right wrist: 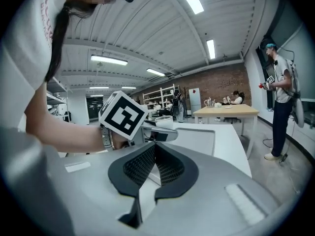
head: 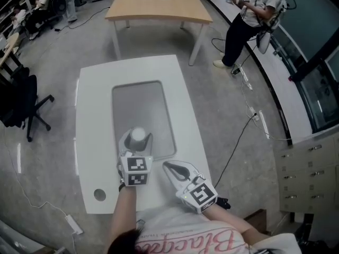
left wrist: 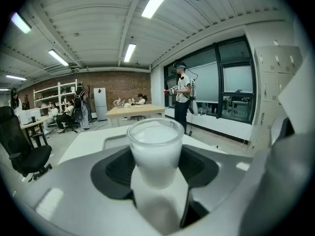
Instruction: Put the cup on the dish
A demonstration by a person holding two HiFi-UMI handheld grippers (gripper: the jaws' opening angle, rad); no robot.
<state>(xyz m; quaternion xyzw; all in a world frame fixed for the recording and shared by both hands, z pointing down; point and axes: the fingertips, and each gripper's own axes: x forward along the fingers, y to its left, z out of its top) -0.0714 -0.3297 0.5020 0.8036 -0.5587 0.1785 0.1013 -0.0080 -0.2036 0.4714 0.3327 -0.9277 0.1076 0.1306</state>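
A frosted white cup (head: 138,135) stands upright between the jaws of my left gripper (head: 137,139), which is shut on it. It hangs over the near end of the grey rectangular dish (head: 142,102) that lies in the middle of the white table (head: 92,136). In the left gripper view the cup (left wrist: 156,149) fills the middle, with both pads pressed on its sides. My right gripper (head: 166,166) rests low over the table to the right of the dish's near corner. Its jaws are shut with nothing between them (right wrist: 153,146). From there the cup (right wrist: 164,119) shows to the left.
A round hole (head: 99,194) lies in the table's near left corner. A wooden table (head: 159,7) stands behind, and a person (head: 249,17) stands at the far right. A black office chair (head: 21,97) is to the left, and a cable (head: 238,136) runs over the floor on the right.
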